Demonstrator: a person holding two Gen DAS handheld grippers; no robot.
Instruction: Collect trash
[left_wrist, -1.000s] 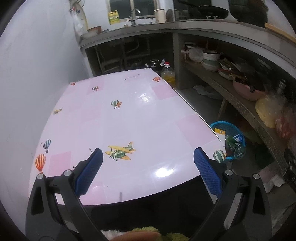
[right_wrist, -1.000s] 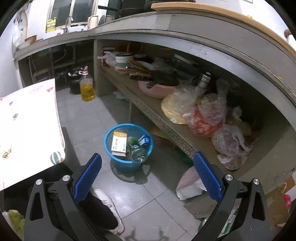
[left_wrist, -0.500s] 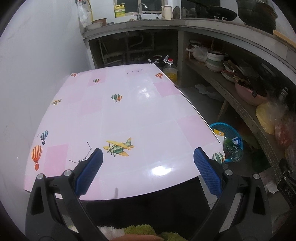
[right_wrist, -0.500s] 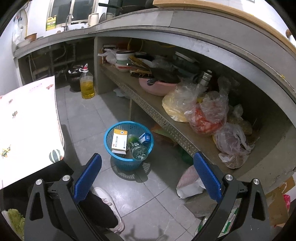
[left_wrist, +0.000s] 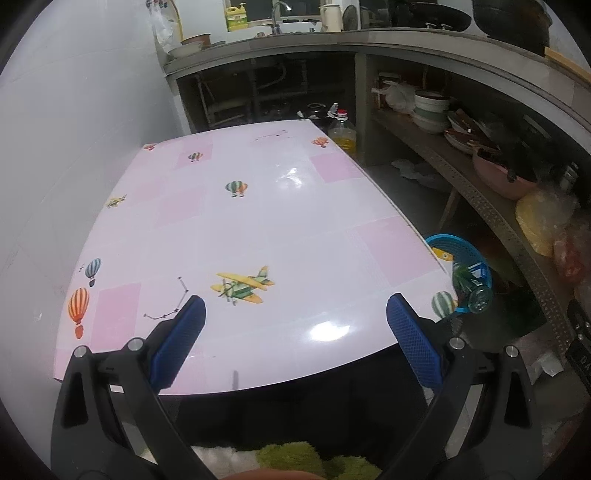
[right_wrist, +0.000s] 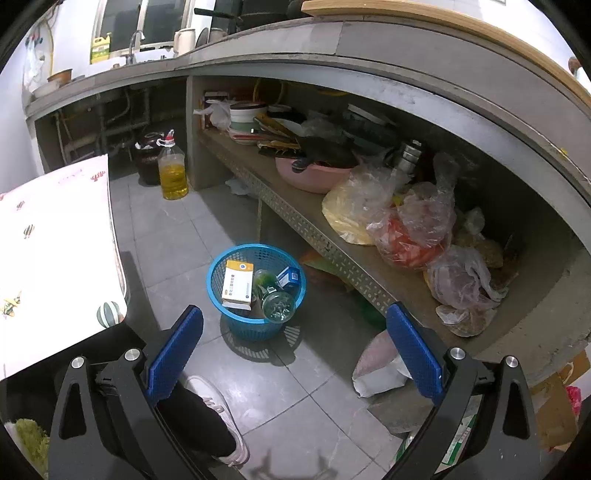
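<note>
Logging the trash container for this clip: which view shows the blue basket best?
The right wrist view. The blue basket stands whole on the floor, with a white and yellow box, a bottle and a small blue carton inside. The left wrist view shows only part of it past the table's corner.

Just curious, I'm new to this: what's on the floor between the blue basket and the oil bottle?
Only bare grey floor tiles lie between the blue basket and the oil bottle, seen in the right wrist view.
</note>
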